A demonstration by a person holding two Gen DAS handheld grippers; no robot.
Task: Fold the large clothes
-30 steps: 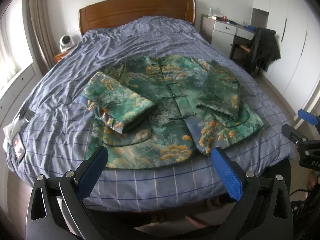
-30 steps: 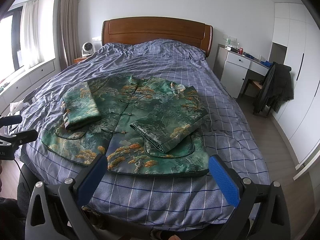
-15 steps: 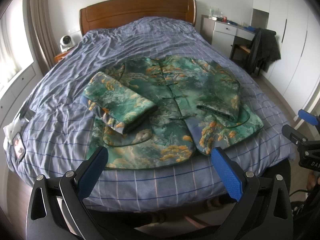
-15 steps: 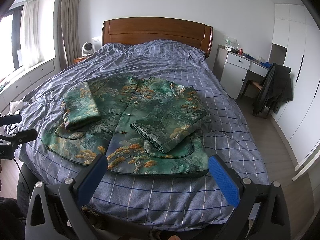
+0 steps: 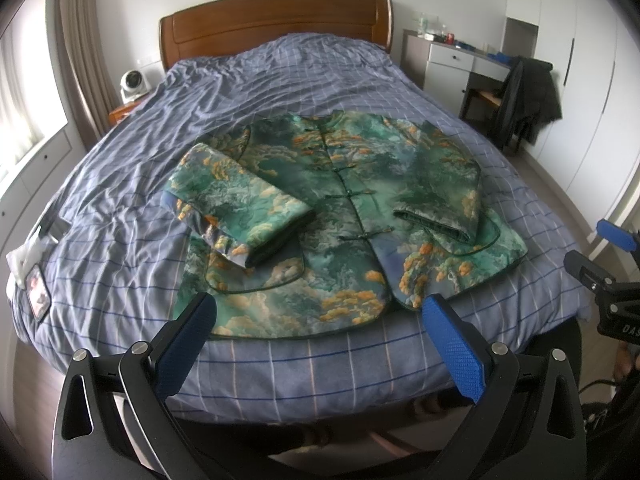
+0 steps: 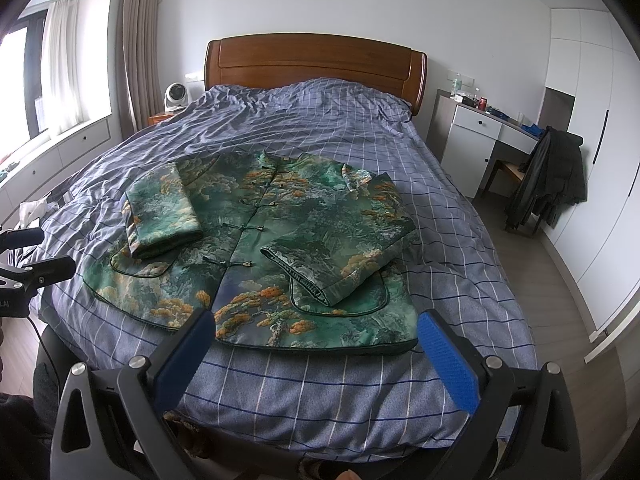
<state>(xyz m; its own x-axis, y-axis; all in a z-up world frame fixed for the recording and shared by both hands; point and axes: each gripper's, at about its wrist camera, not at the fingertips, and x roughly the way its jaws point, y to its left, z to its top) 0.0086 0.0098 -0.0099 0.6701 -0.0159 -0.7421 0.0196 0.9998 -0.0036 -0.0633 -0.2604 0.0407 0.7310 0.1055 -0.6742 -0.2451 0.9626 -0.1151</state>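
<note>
While both tools hang at the foot of the bed, here is what shows, from left to right:

Window side: a curtain (image 6: 138,40) hangs by the bright window, and a small white fan (image 6: 177,95) sits on a stand beside the headboard.
Bag: a white bag (image 5: 28,254) lies on the far left edge of the bed.
Left tool (image 5: 318,322): its blue fingers (image 5: 188,340) are spread wide apart and hold nothing. It hangs near the jacket's bottom edge, not touching it.
Bed (image 5: 120,184): it has a purple-blue checked cover, wrinkled on the left side, and a brown wooden headboard (image 6: 316,60).
Jacket (image 6: 280,232): a big green jacket with orange patches lies flat in the middle of the bed, front side up, buttoned shut, with its collar toward the headboard.
Left sleeve (image 5: 236,204): it is folded in and rests on top of the jacket's front.
Right sleeve (image 6: 340,264): it is folded in too, and lies across the jacket's other side.
Right tool (image 6: 316,330): its blue fingers (image 6: 448,356) are also wide apart, with nothing between them. It hangs just off the bed's near end, close to the jacket's hem.
Counter (image 6: 484,128): a white one with drawers stands right of the bed, with small things on top.
Chair: a dark coat (image 6: 552,176) hangs over a chair beside the counter.
Wall: tall white wardrobe doors (image 6: 592,120) fill the far right.
</note>
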